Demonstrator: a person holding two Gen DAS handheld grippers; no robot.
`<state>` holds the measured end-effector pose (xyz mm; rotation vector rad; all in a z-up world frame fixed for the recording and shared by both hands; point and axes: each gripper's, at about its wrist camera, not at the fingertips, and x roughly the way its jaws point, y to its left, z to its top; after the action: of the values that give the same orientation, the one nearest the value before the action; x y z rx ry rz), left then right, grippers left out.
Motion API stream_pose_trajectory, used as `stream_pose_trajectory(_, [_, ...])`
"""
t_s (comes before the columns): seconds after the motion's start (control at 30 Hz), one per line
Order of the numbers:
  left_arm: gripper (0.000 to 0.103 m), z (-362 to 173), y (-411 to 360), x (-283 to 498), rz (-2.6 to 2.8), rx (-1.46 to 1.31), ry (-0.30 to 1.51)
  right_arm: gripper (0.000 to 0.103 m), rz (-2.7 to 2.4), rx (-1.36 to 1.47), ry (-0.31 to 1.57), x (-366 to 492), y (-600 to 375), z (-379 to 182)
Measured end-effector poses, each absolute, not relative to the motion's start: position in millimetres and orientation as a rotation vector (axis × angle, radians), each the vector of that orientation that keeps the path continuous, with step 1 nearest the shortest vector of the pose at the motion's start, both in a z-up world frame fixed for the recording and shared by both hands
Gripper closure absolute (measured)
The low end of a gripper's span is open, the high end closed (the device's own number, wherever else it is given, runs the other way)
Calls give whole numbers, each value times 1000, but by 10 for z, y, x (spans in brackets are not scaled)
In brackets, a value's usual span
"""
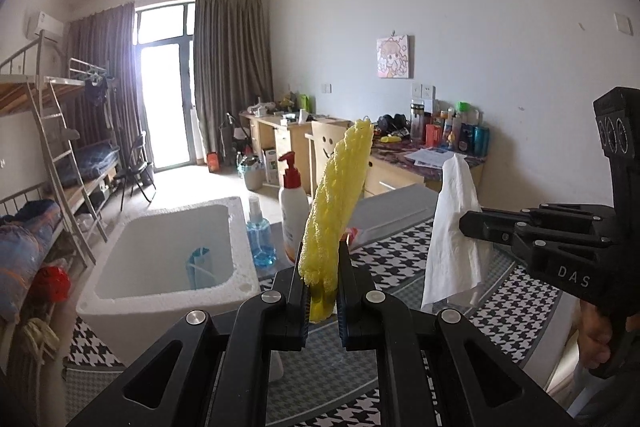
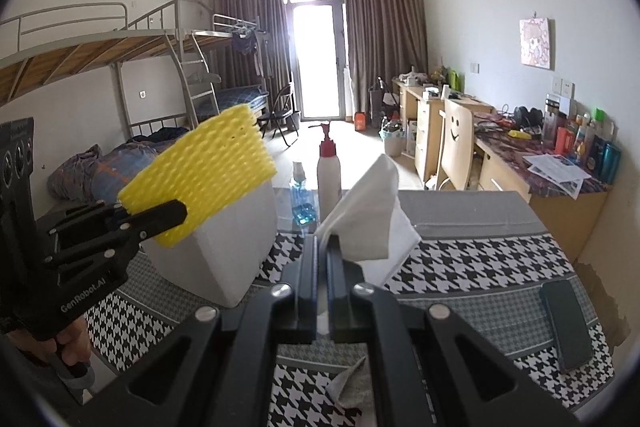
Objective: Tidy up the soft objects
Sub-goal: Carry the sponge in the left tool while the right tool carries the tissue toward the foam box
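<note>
My left gripper (image 1: 322, 291) is shut on a yellow foam net sleeve (image 1: 336, 203) that stands up from the jaws, above the table. In the right wrist view the same sleeve (image 2: 200, 171) shows flat, held by the left gripper (image 2: 176, 215) over the white foam box (image 2: 224, 239). My right gripper (image 2: 322, 259) is shut on a white tissue (image 2: 368, 203) and holds it above the houndstooth tablecloth (image 2: 480, 259). In the left wrist view the tissue (image 1: 452, 227) hangs from the right gripper (image 1: 464, 223). The white foam box (image 1: 168, 259) stands open at the left, with a blue and white item inside.
A blue spray bottle (image 1: 260, 239) and a white pump bottle with a red top (image 1: 292, 211) stand behind the box. A dark phone (image 2: 566, 323) lies at the table's right. A grey cloth (image 2: 352, 383) lies near the front edge. A cardboard box (image 2: 460, 207) sits at the back.
</note>
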<state>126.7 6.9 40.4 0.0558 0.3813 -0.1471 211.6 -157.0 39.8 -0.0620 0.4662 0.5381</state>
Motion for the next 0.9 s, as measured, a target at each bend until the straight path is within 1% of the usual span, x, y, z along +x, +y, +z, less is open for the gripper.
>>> stream_pose_trajectory(0.9, [92,697,422,1507,10,5,352,98,597,-100,393,2276,-1294,693])
